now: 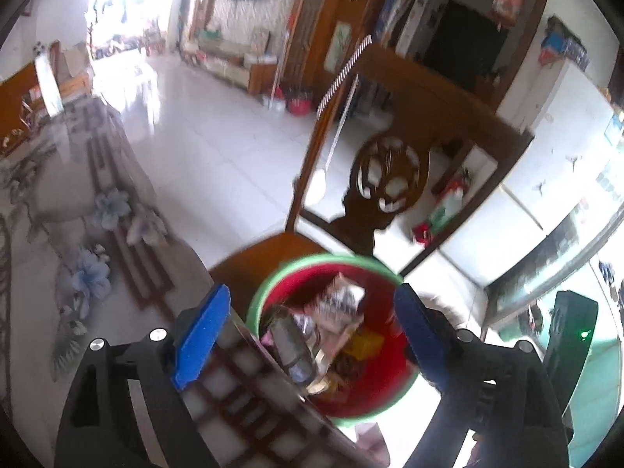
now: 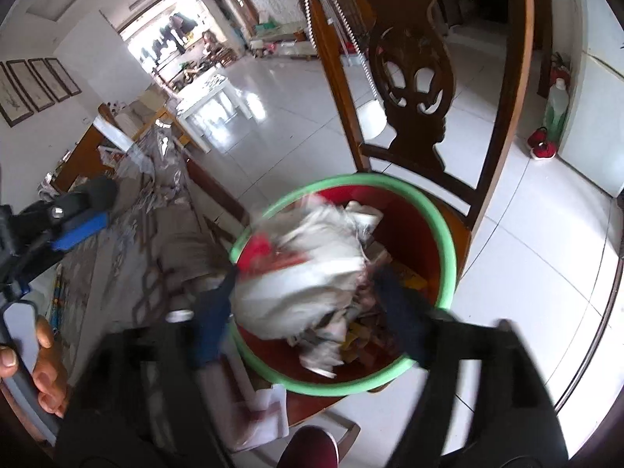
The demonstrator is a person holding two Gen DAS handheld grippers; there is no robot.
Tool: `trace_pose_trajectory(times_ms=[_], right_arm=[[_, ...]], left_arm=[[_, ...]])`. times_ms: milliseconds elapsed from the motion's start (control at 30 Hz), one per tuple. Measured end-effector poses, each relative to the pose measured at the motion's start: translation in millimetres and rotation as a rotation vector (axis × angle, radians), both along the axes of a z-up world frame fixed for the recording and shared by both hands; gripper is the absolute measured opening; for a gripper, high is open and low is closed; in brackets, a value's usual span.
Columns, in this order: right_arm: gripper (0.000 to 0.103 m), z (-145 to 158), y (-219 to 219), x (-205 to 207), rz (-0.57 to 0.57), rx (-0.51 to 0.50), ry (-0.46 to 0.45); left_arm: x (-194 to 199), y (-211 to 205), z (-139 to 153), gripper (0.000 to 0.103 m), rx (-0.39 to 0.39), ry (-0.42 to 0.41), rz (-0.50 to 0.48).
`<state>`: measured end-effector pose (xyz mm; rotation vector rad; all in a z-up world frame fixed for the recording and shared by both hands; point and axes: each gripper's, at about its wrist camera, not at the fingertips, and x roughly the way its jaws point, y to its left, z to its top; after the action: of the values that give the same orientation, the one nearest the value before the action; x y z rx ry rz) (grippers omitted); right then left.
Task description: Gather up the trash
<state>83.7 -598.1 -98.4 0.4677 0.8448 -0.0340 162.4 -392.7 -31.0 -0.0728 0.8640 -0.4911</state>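
A red basin with a green rim (image 1: pixel 269 284) stands on a wooden chair seat and holds wrappers and other trash (image 1: pixel 335 312). It also shows in the right wrist view (image 2: pixel 448 245). My left gripper (image 1: pixel 308 331) is open and empty above the table edge and the basin. My right gripper (image 2: pixel 308 308) is open over the basin. A blurred white crumpled bag (image 2: pixel 308 273) lies between its fingers, over the trash. I cannot tell whether the fingers touch it. The left gripper (image 2: pixel 78 214) also shows at the left of the right wrist view.
The carved wooden chair back (image 2: pixel 413 78) rises behind the basin. A table with a floral cloth (image 1: pixel 78 234) lies to the left. A white tiled floor (image 1: pixel 218 128) stretches beyond. A bottle and red shoes (image 2: pixel 553 124) stand by the wall.
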Motion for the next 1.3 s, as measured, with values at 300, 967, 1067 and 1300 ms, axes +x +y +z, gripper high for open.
trace_pose_trajectory(times_ms=[300, 967, 1067, 1300], right_arm=[[0.083, 34, 22, -6, 0.022, -0.021, -0.08], [0.098, 115, 183, -63, 0.267, 0.0, -0.376], [0.098, 106, 198, -63, 0.284, -0.025, -0.358], [0.098, 100, 184, -63, 0.224, 0.026, -0.34]], left_arm=[[-39, 52, 56, 0.095, -0.021, -0.21, 0.148], [-187, 186, 145, 0.095, -0.03, -0.505, 0.438], [-202, 197, 142, 0.095, -0.009, -0.52, 0.465], [-208, 227, 135, 0.095, -0.002, -0.491, 0.558]])
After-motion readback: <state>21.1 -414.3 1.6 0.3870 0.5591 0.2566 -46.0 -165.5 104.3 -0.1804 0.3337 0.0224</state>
